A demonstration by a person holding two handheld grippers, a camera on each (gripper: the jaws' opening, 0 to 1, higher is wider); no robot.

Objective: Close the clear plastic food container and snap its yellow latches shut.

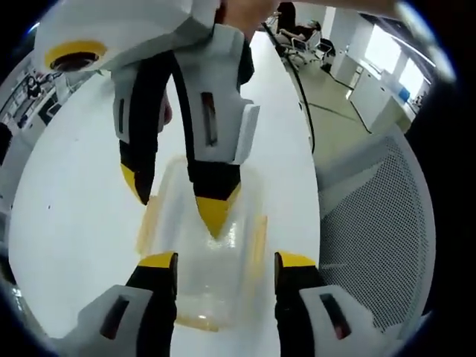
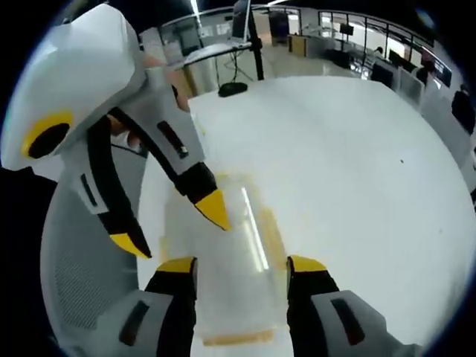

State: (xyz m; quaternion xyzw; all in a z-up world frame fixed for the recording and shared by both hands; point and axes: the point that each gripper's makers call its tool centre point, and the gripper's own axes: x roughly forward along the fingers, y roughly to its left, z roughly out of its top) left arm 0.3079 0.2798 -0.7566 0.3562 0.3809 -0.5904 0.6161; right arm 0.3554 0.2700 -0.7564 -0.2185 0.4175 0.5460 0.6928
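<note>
Both tongs hang over the clear container (image 1: 204, 253), which lies on the white bench (image 1: 74, 208). In the left gripper view the left tongs (image 1: 227, 262) stand with jaws spread, one yellow tip at each long side of the container near its close end, neither clearly touching it. From the top of that view the right tongs (image 1: 178, 201) come down with jaws apart, one tip resting on or just above the lid, the other at the container's far left edge beside a yellow latch (image 1: 147, 223). Another yellow latch (image 1: 258, 242) lies along the right side, and one more (image 1: 199, 322) at the near end. In the right gripper view the right tongs (image 2: 242, 262) straddle the container (image 2: 223, 260), while the left tongs (image 2: 175, 223) reach in from the left, open. A mesh chair back (image 1: 383, 223) stands just beside the bench edge; an office floor (image 1: 335, 97) lies beyond.
</note>
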